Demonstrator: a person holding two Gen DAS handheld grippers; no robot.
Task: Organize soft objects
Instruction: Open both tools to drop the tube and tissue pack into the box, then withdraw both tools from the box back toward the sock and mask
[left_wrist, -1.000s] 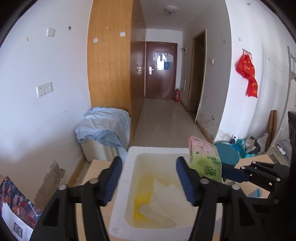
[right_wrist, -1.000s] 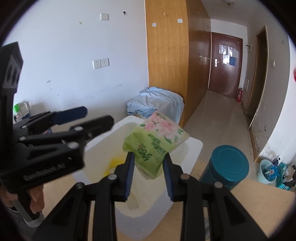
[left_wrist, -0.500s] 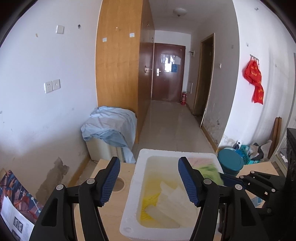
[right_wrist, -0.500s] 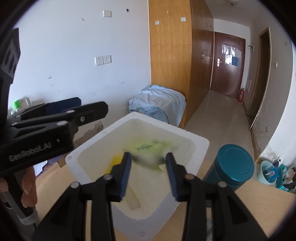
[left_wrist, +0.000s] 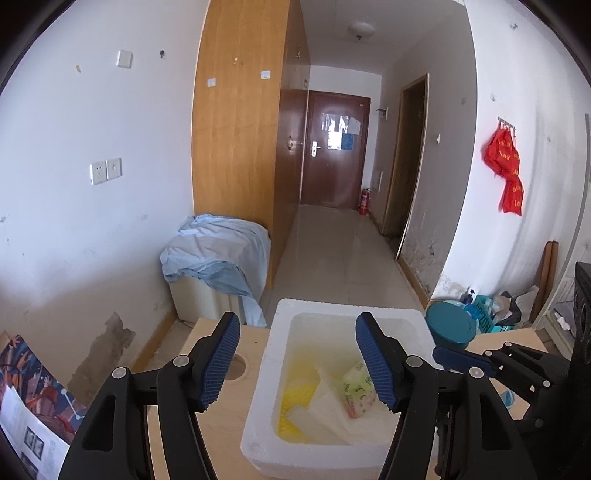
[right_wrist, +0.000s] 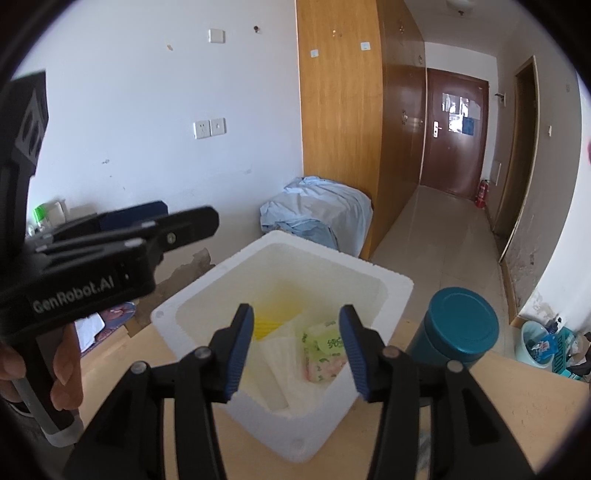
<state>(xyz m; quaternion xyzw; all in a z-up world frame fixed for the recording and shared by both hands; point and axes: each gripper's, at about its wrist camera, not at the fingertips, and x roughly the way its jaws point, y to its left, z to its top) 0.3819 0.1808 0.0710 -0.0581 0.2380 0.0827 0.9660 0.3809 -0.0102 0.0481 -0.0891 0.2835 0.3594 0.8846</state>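
Released from our right claw, now spread, the tissue pack lay in the foam box for storage, our left claw spread too.

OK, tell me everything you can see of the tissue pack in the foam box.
The tissue pack is a soft plastic-wrapped packet, light green with pink floral print and some printed characters. It lies loose inside the white foam box, toward its right side, tilted on crumpled white sheets, with something yellow beside them. The right gripper is above it with jaws open, not touching it. The left wrist view shows the same pack partly hidden behind a finger.
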